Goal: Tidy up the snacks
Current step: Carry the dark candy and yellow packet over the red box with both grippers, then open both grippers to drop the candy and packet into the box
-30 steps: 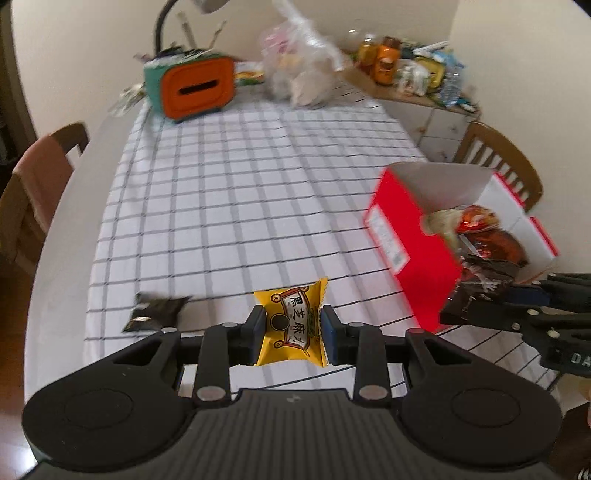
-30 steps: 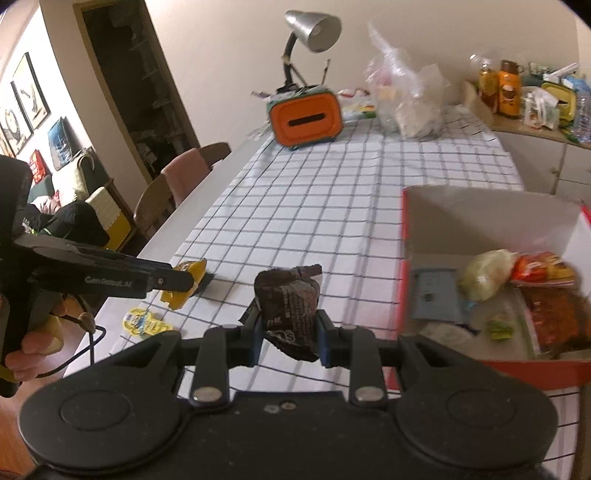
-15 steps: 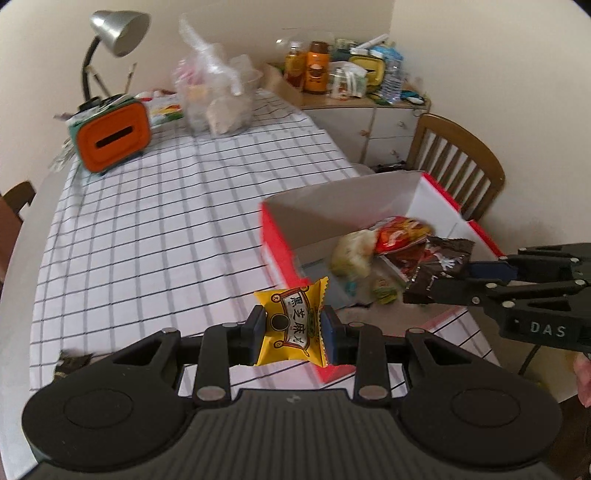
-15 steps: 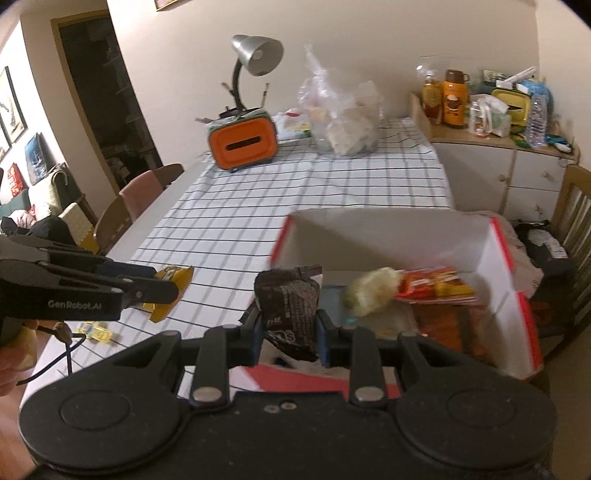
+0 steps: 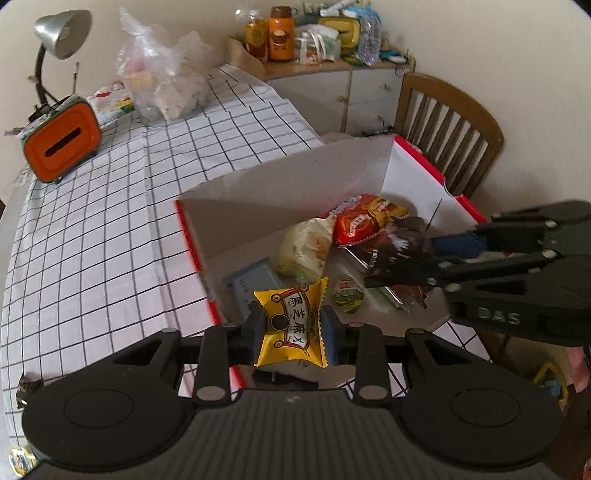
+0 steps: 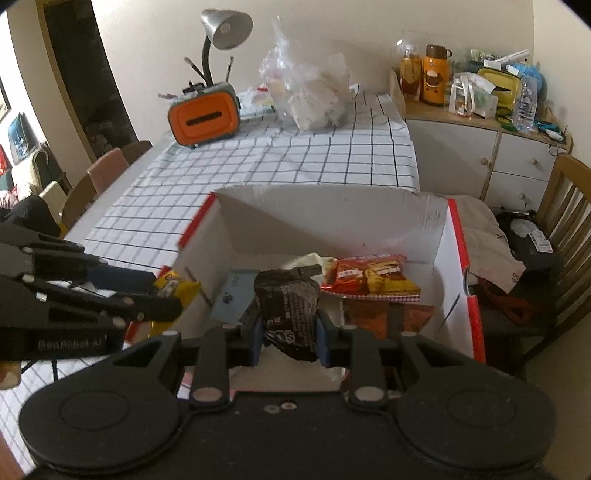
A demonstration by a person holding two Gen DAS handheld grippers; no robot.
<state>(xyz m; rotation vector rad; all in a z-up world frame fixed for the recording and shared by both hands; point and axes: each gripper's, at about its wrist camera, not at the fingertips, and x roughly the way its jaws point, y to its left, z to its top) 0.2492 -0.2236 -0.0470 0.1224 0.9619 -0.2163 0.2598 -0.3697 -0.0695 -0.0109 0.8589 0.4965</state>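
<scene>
My left gripper [image 5: 293, 326] is shut on a yellow snack packet [image 5: 291, 325] with black characters, held above the near left corner of the red and white box [image 5: 280, 184]. My right gripper [image 6: 288, 334] is shut on a dark brown snack packet [image 6: 288, 310], held over the same box [image 6: 332, 218]. In the left wrist view the right gripper [image 5: 402, 269] comes in from the right with the brown packet [image 5: 399, 251] over the box. In the right wrist view the left gripper [image 6: 166, 299] reaches in from the left with the yellow packet [image 6: 173, 286]. Inside lie a red packet [image 6: 369, 275], a pale packet [image 5: 306, 247] and a blue-grey card [image 6: 232, 301].
The box stands at the right edge of a table with a checked cloth [image 5: 110, 221]. At the far end are an orange tissue holder [image 5: 61, 147], a desk lamp [image 5: 61, 33] and a plastic bag [image 5: 162, 85]. A wooden chair [image 5: 450, 133] and a cluttered cabinet [image 5: 332, 44] are beyond. Small wrappers [image 5: 27, 386] lie near the left edge.
Both grippers have swung to the right, from over the cloth to over the open box, each still holding its packet.
</scene>
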